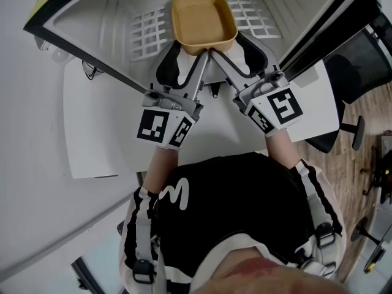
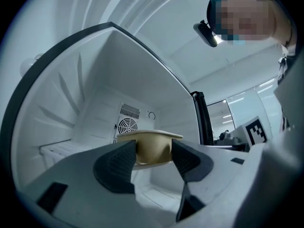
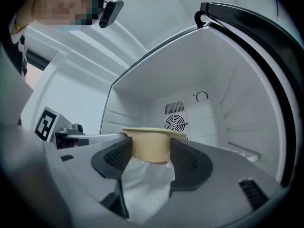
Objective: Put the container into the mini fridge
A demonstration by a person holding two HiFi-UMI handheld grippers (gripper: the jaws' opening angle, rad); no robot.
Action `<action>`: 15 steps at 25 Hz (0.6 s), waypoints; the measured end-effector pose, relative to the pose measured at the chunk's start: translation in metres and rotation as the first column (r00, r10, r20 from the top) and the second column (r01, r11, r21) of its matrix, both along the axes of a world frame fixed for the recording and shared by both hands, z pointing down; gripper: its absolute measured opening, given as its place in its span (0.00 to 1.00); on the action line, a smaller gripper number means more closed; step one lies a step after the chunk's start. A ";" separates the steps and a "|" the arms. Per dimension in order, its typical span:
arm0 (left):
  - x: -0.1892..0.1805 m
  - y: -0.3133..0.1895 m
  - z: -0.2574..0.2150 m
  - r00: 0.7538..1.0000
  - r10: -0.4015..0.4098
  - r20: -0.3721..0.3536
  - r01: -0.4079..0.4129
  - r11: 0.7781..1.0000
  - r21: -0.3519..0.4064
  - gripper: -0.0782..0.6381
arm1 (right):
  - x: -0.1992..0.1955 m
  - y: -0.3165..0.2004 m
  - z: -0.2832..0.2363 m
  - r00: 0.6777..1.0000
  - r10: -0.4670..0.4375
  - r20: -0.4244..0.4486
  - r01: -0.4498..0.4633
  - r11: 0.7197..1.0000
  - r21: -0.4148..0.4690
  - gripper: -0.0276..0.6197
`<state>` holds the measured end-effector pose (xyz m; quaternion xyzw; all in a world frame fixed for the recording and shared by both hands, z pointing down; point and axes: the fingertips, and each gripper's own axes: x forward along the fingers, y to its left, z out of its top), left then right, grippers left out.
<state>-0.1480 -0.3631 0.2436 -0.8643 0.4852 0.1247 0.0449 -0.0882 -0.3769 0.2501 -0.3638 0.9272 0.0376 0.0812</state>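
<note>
**Container inside open mini fridge, both tools on it**

My left tool has its jaws pressed on the tan container's near end, one pad on each side. My right tool pinches the same end the same way. Container is top centre of the head view, open side up, with the white wire shelf showing either side. Fan grille on the back wall sits just behind it. Can't tell if it touches the shelf
</note>
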 end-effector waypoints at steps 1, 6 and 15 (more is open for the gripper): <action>0.000 -0.001 0.000 1.000 -0.001 0.001 0.001 1.000 -0.003 0.43 | 0.000 -0.001 0.001 1.000 0.000 0.000 0.000 1.000 -0.002 0.44; -0.001 -0.006 0.001 1.000 -0.008 0.008 0.008 1.000 -0.014 0.43 | -0.001 -0.006 0.002 1.000 -0.001 0.003 0.002 1.000 -0.017 0.44; 0.000 -0.014 0.001 1.000 -0.019 0.002 0.019 0.999 -0.039 0.43 | 0.001 -0.015 0.004 1.000 -0.001 -0.004 0.001 0.999 -0.052 0.44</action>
